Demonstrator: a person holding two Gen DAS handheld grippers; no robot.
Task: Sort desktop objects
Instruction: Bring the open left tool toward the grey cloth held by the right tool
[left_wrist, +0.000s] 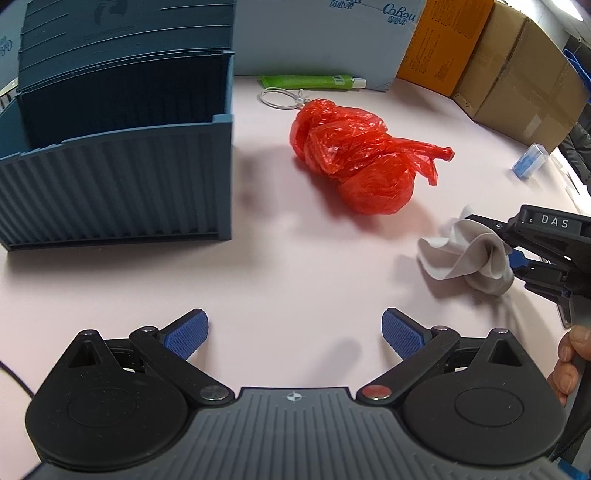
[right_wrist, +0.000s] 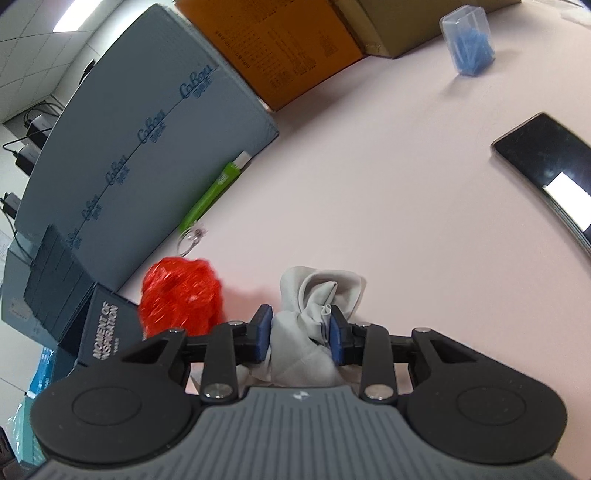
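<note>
A crumpled grey-white cloth (left_wrist: 469, 254) lies at the right of the pale pink table, and my right gripper (left_wrist: 511, 251) is shut on it. In the right wrist view the cloth (right_wrist: 306, 325) bunches between the blue pads of that gripper (right_wrist: 302, 332). A knotted red plastic bag (left_wrist: 358, 155) sits in the middle of the table; the right wrist view shows this red bag (right_wrist: 181, 295) left of the cloth. My left gripper (left_wrist: 294, 334) hovers open over bare table, nothing between its fingers. A dark blue ribbed organizer box (left_wrist: 114, 184) stands at the left.
A green tube (left_wrist: 310, 82) and a white cord loop (left_wrist: 280, 99) lie at the back by a grey-blue carton (right_wrist: 140, 122). Cardboard boxes (left_wrist: 517, 74) line the back right. A clear case of blue sticks (right_wrist: 469, 40) and a black phone (right_wrist: 543, 162) lie to the right.
</note>
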